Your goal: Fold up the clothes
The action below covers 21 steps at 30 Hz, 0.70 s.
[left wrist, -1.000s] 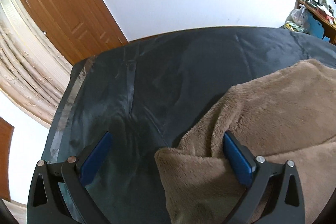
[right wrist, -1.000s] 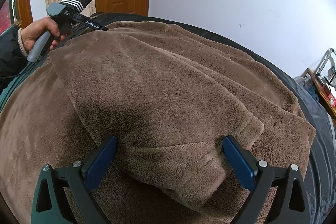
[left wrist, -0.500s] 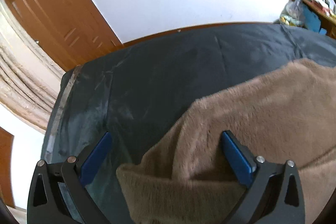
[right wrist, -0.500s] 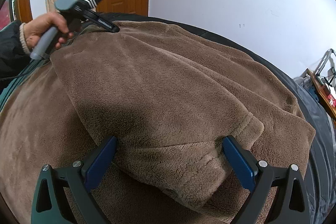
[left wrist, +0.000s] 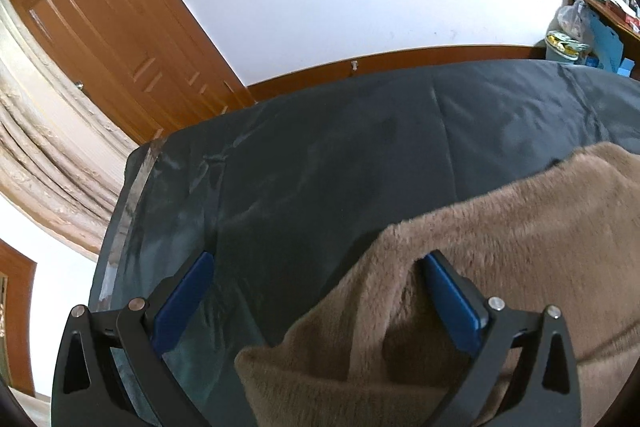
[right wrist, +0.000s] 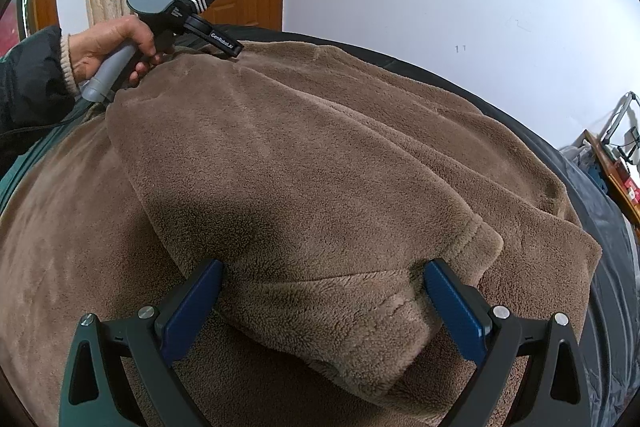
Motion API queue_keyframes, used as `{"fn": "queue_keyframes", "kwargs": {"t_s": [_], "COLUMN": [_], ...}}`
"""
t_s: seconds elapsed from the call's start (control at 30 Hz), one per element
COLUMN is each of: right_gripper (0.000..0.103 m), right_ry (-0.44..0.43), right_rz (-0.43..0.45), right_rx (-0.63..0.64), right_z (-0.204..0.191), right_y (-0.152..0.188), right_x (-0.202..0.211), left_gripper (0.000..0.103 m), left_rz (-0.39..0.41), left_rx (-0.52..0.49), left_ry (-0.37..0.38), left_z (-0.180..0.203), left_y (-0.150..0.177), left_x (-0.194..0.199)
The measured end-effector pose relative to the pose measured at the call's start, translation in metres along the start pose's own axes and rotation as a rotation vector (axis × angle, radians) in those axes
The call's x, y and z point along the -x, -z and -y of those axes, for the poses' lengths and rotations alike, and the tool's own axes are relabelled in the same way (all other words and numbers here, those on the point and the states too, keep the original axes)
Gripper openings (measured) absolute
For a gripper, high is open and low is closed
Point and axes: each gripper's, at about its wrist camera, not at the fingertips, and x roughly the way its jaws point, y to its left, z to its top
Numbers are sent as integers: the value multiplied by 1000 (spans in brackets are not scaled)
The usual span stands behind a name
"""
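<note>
One fold at least looks done: a sleeve (right wrist: 332, 227) of the brown fleece garment (right wrist: 280, 155) lies crossed over the body, its stitched cuff ending near the right gripper (right wrist: 322, 291). I judge the task to be somewhere in its middle, since the garment is still broad and loosely laid, with several layers showing at its far edge and no compact stack yet. Further folds across the width and length seem to remain.

The garment is spread on a bed covered by a dark grey sheet (left wrist: 360, 163), filling most of the right wrist view and reaching only the lower right of the left wrist view. Its pile is thick and plush, the edges are rounded instead of crisp, and a soft ridge of cloth bunches up by the left gripper (left wrist: 316, 287).

Both pairs of blue-padded fingers stand wide apart and hold nothing. The right gripper's fingers straddle the cuffed end of the sleeve; the left gripper's right finger (left wrist: 452, 303) is pressed into the fleece edge, while the other hangs over bare sheet. In the right wrist view a hand (right wrist: 112, 47) holds the left gripper's handle at the garment's far corner.
</note>
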Motion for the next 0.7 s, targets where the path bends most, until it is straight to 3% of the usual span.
{"fn": "queue_keyframes", "kwargs": {"t_s": [0.13, 0.27, 0.37, 0.53, 0.7], "right_gripper": [102, 102, 102, 102, 102], "right_ry": [0, -1, -2, -2, -3], "right_rz": [0, 0, 0, 0, 0], "right_rx": [0, 0, 1, 3, 4], "right_z": [0, 2, 3, 4, 5], "right_y": [0, 0, -1, -1, 0], "right_x": [0, 0, -1, -2, -1], "left_gripper": [103, 103, 103, 103, 103], "left_rz": [25, 78, 75, 31, 35], "left_rx": [-33, -79, -109, -122, -40], "left_ry": [55, 116, 156, 109, 143], "left_z": [-5, -8, -9, -12, -24], "left_y": [18, 50, 77, 114, 125], "left_x": [30, 69, 85, 75, 59]}}
